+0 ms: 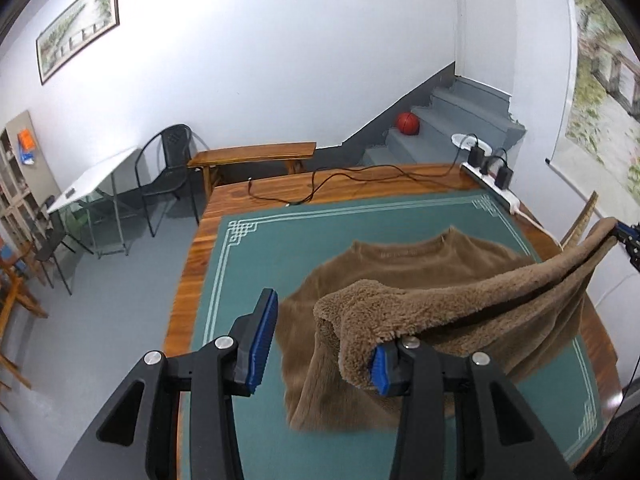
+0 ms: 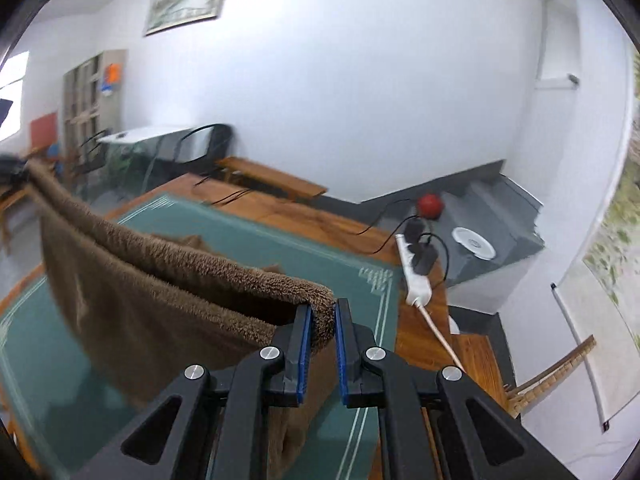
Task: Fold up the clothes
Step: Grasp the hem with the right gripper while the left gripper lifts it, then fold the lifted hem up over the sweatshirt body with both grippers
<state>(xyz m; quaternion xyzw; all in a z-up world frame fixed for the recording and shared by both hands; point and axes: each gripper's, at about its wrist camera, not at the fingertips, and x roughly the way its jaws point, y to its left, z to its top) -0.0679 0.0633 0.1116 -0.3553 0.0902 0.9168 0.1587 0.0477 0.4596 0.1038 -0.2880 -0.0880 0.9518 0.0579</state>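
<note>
Brown fleece sweater (image 1: 404, 280) across green mat (image 1: 248, 264)

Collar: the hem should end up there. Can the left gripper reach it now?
Probably yes: the collar lies uncovered ahead of the open left gripper; only the hem, draped on one finger, hangs near.

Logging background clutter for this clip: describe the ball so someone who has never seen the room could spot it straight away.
Look past the far edge of the wooden table to the grey staircase rising in the corner against the white wall. The ball sits on one of the lower steps, up the stairs from the round white disc. It is the only round, orange-red thing there, with dark seams like a basketball.
</note>
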